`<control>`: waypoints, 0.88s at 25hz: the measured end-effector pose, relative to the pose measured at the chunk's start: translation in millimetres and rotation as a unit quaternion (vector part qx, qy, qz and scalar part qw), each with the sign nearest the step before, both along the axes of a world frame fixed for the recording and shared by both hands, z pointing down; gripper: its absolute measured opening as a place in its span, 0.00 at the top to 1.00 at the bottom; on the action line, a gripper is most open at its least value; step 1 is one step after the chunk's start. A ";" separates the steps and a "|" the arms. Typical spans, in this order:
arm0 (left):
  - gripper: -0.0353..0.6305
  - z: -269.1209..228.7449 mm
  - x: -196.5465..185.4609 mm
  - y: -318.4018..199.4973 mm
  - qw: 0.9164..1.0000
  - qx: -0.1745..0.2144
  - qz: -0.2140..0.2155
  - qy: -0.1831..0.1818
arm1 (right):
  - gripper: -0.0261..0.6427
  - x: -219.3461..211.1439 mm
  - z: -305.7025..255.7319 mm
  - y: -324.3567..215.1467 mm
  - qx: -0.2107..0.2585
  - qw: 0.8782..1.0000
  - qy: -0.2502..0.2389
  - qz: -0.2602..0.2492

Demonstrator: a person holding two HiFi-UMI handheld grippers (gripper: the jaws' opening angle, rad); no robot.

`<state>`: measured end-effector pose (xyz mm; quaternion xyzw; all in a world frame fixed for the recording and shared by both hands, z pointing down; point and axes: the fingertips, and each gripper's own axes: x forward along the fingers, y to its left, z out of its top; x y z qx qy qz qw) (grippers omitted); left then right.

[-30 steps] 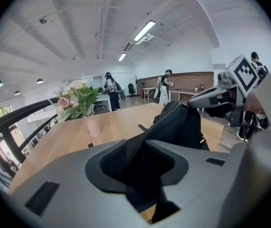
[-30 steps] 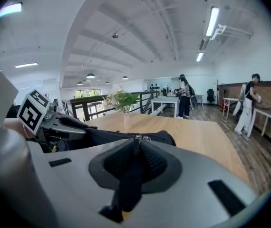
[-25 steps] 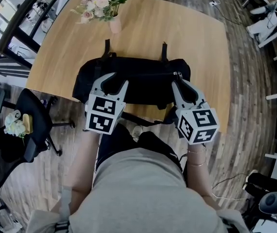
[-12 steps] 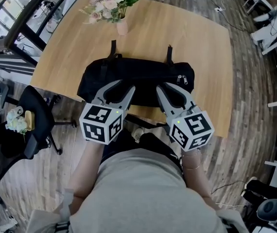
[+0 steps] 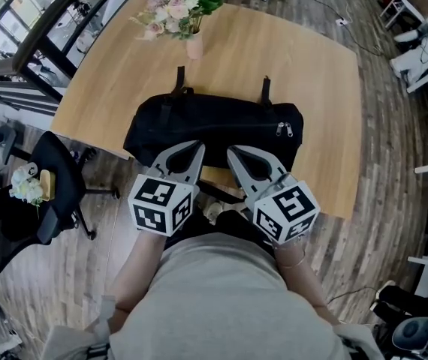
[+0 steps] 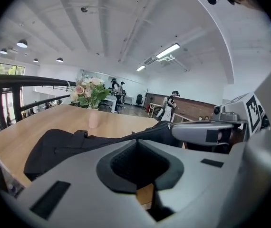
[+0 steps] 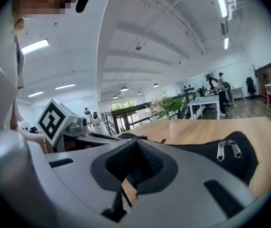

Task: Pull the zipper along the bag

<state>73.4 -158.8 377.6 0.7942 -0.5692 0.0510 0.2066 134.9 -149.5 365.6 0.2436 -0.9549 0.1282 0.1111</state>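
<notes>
A black bag lies across the wooden table, with two silver zipper pulls near its right end. My left gripper and right gripper sit side by side at the bag's near edge, tips close together. Both have their jaws closing fully together with nothing between them. In the left gripper view the shut left gripper points over the bag. The right gripper view shows the shut right gripper and the zipper pulls to its right, apart from it.
A pink vase of flowers stands behind the bag at the table's far side. A black office chair is on the floor left of the table. A bag strap hangs off the near table edge by the person's lap.
Both grippers drew back from the bag top toward the person and came closer together. The right one left the zipper pull. The jaws spread wide, then shut.
</notes>
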 end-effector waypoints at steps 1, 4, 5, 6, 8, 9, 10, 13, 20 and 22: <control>0.91 1.6 -0.8 0.7 1.000 -0.003 -0.006 -0.003 | 0.95 0.5 2.9 -2.1 -0.004 1.000 0.007 0.010; 0.91 7.4 0.6 2.8 1.000 -0.014 -0.011 0.000 | 0.95 1.0 9.2 -5.5 -0.008 0.999 0.020 0.029; 0.92 9.0 2.1 3.3 1.000 -0.017 -0.008 0.000 | 0.95 0.9 10.0 -5.8 -0.009 0.999 0.024 0.033; 0.92 10.2 3.2 3.7 1.000 -0.019 -0.004 -0.002 | 0.95 0.6 10.6 -5.8 -0.009 0.999 0.026 0.035; 0.92 12.0 5.0 5.2 1.000 -0.023 0.003 -0.004 | 0.95 0.0 12.0 -5.2 -0.009 0.999 0.029 0.037; 0.92 13.2 6.3 6.1 1.000 -0.026 0.009 -0.005 | 0.95 0.0 12.9 -4.8 -0.010 0.999 0.029 0.038; 0.92 14.4 7.8 6.8 0.999 -0.028 0.015 -0.005 | 0.95 0.0 13.7 -4.7 -0.011 0.999 0.029 0.038; 0.92 16.3 9.8 7.3 0.999 -0.029 0.022 -0.011 | 0.95 0.1 16.2 -5.1 -0.010 0.998 0.038 0.039; 0.92 13.6 9.9 5.8 0.999 -0.024 0.020 -0.010 | 0.95 3.6 19.7 -7.2 -0.014 0.998 0.051 0.046; 0.92 11.5 9.6 5.5 1.000 -0.020 0.018 -0.007 | 0.95 4.8 19.4 -8.2 -0.016 0.998 0.049 0.048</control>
